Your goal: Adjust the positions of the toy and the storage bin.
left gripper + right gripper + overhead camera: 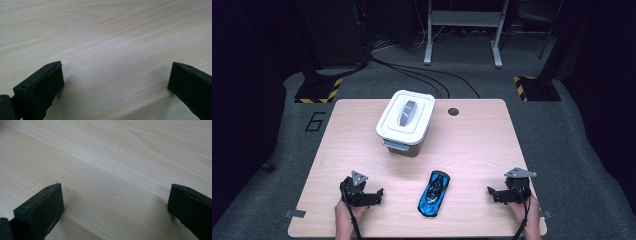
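A blue toy car [434,193] lies on the wooden table [472,145] near the front edge, between my two grippers. A white lidded box [406,121] with a grey handle stands at the back centre. My left gripper [381,194] rests at the front left, pointing right toward the car, jaws wide apart with bare wood between them [116,82]. My right gripper [490,194] sits at the front right, pointing left toward the car, also open over bare wood [115,202]. Neither holds anything.
A dark round cable hole [453,111] is in the table near the back edge, right of the box. Beyond the table, cables [422,75] run over a grey floor, with stand bases marked in yellow and black [318,90] at both sides.
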Demonstrator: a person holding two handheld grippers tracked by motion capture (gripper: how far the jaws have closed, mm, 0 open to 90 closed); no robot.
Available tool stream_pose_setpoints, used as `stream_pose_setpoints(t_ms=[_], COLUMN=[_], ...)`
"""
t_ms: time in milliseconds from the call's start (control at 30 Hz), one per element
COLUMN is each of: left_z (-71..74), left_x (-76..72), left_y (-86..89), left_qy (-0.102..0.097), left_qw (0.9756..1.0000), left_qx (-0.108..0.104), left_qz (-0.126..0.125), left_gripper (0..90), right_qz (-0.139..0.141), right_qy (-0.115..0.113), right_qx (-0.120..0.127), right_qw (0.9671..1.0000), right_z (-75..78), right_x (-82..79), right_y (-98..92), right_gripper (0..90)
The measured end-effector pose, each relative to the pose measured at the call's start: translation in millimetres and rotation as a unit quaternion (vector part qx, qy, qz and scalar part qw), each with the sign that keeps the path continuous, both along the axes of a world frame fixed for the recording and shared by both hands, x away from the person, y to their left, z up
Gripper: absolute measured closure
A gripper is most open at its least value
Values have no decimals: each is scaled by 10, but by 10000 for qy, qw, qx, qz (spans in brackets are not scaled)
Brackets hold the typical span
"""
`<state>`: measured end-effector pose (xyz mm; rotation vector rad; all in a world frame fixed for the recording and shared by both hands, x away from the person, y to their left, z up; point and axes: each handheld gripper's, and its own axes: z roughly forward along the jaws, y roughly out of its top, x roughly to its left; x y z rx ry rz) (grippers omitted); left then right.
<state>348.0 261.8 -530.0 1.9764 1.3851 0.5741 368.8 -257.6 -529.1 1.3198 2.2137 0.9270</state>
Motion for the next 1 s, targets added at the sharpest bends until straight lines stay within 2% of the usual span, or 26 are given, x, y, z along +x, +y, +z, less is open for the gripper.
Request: stream_pose_setpoints(t_ms=[100,233,367,567,633,700,767,833,1000], left_z=[32,146,193,275,298,299,316,312,334], left_x=[-18,-53,-56,-63,-54,-51,-46,-48,-42], left_y=[-32,-139,-219,-436,-539,-573,-666,-709,-881], left_qy=[-51,-131,-94,-62,-11,-21,18,-24,103], left_qw=[9999,9997,9997,9994,9989,9987,9983,9985,9972], left_qx=[-65,-157,-226,-284,-314,-334,-284,-251,-221], left_qz=[69,103,62,-196,-350,-377,-502,-490,-702], left_gripper=[0,0,0,0,0,0,0,0,0], right_qz=[-3,-3,-3,1,-4,-7,-8,-8,-7], right_qy=[-4,-9,-9,-9,-10,-12,-12,-12,-11], right_qx=[1,1,-2,-2,-3,-3,-3,-3,-3], right_qw=[10000,10000,10000,10000,10000,10000,10000,10000,10000], right_z=[0,-1,0,0,0,0,0,0,0], right_x=[-1,0,-1,-1,-3,-4,-3,-4,-4], right_y=[1,1,1,1,2,2,2,2,2], right_gripper=[0,0,0,0,0,0,0,0,0])
